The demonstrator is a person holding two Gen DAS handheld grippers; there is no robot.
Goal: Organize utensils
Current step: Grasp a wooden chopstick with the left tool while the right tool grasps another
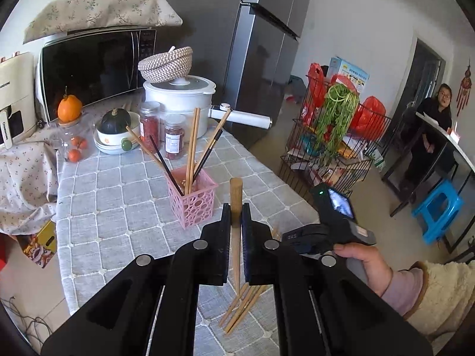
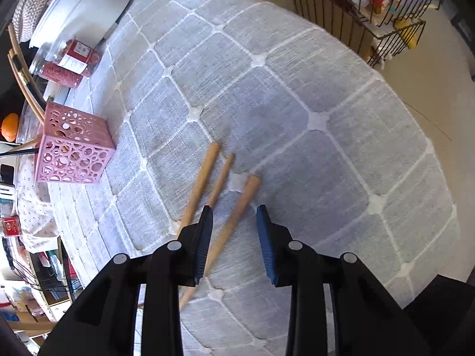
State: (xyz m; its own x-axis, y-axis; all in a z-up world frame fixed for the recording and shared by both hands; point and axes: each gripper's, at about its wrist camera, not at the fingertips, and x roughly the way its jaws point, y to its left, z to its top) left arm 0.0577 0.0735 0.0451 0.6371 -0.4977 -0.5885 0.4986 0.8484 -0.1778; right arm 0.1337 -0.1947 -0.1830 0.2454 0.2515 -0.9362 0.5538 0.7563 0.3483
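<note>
The left gripper (image 1: 236,210) pinches one wooden chopstick (image 1: 236,190) upright, the pink holder (image 1: 194,198) at its ten o'clock. It should lift clear, then lower tip-first. The right gripper (image 2: 234,216) gapes over the loose chopsticks (image 2: 204,175) on the tablecloth (image 2: 297,89).

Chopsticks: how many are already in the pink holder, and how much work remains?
Done: about five chopsticks stand in the pink holder. In hand: the left gripper is shut on one wooden chopstick. Left: three loose chopsticks lie on the tablecloth, one between the open jaws of the right gripper.
</note>
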